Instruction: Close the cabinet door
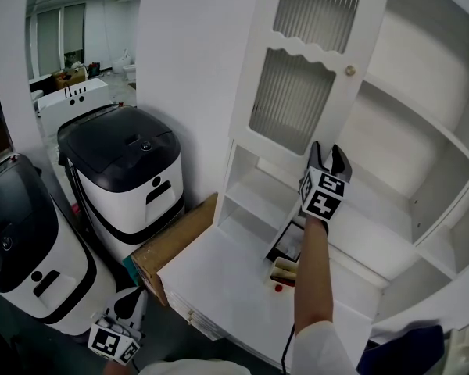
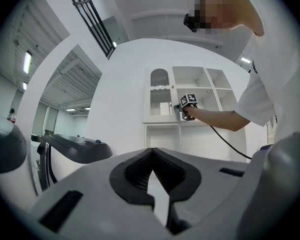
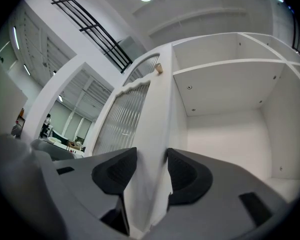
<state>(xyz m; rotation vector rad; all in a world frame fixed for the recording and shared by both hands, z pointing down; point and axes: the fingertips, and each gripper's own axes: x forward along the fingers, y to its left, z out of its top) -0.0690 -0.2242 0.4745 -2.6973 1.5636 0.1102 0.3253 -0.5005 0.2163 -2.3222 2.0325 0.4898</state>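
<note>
**Gripping the Door's Edge, With the Swing Shut to Come**

At the far left, two black-topped white machines stand on the floor beside a cardboard box. The left gripper hangs low at the bottom left corner of the head view, well apart from the cabinet. Its jaws are drawn together on nothing, and it seems to have no part in the job.

The cabinet door, with ribbed panes, stands swung out from the cabinet's upper left compartment. Its small knob sits on the free edge. Below that knob the right gripper is clamped on the door's free edge, one pad on each face, as its own view shows. To the right, the bare white shelves lie open.

The closing step looks under way, with the door grasped but far from flush. The next move calls for guiding that edge in an arc toward the cabinet's front. The grip should be let go before the inner jaw is pinched against the frame.
</note>
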